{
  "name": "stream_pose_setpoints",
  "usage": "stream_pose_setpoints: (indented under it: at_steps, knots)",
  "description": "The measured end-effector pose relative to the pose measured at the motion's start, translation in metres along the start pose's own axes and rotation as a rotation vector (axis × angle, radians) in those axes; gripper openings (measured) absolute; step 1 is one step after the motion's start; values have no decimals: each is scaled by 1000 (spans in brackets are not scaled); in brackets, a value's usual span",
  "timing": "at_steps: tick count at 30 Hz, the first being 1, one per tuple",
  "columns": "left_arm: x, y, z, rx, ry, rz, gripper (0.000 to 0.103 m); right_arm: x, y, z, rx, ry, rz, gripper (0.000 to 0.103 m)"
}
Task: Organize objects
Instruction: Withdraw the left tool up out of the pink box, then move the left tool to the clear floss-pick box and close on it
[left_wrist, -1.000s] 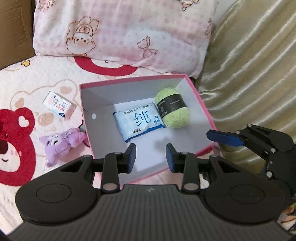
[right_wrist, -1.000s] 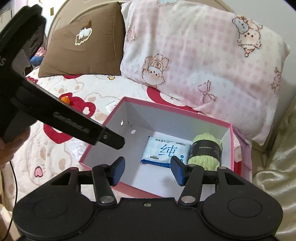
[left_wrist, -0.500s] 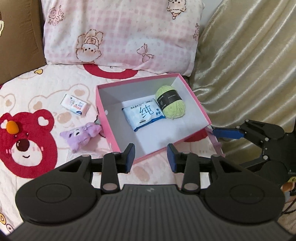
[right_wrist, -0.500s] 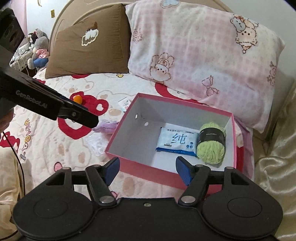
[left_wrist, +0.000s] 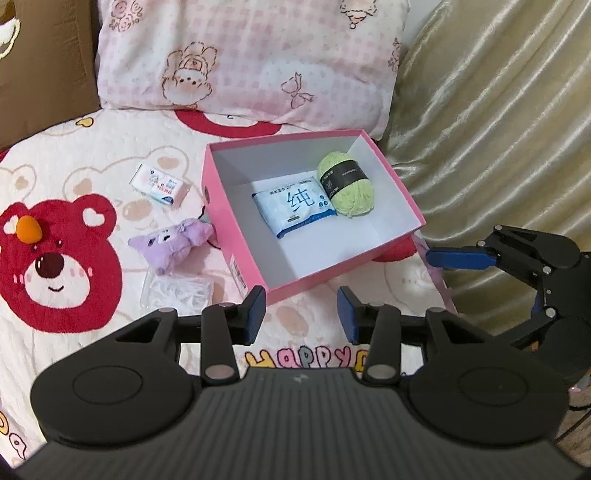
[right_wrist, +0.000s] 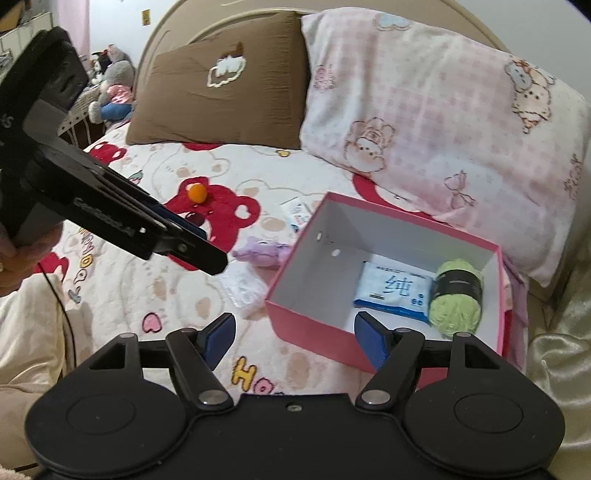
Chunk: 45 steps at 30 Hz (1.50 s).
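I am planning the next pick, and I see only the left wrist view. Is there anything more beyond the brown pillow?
Observer: Yes. The right wrist view shows a heap of plush toys past the brown pillow, near the headboard.
Operator: Is my right gripper empty? I see only one finger of it.
Observer: Yes. The right gripper has nothing between its jaws, which have just been opening and now stand wide apart.
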<state>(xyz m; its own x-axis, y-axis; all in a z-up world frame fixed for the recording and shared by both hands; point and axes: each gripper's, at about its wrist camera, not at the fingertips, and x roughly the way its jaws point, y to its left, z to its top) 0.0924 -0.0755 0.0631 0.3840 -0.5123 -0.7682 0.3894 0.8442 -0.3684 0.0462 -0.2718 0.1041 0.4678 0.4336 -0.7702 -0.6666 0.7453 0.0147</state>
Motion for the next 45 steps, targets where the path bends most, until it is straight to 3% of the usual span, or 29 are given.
stream_pose_setpoints:
  at_steps: [11,16,26,31,38,45]
  knots:
    - [10,40,-28,-30,0,3,50,30,31,-6,-17,23,88,77]
    - [21,66,-44,-99,11,-15,50,49,41,-6,-8,44,110,77]
    - [22,101,-56,-162,-63,-28,50,73,58,-3,27,25,133,77]
    - [22,120,-62,-180,-118,-12,50,98,66,-5,60,27,187,77]
    - [34,148,-65,-121,-113,45,50,122,75,1,42,6,127,77]
    - [51,160,-76,-101,-137,50,50,142,84,1,34,-26,70,77]
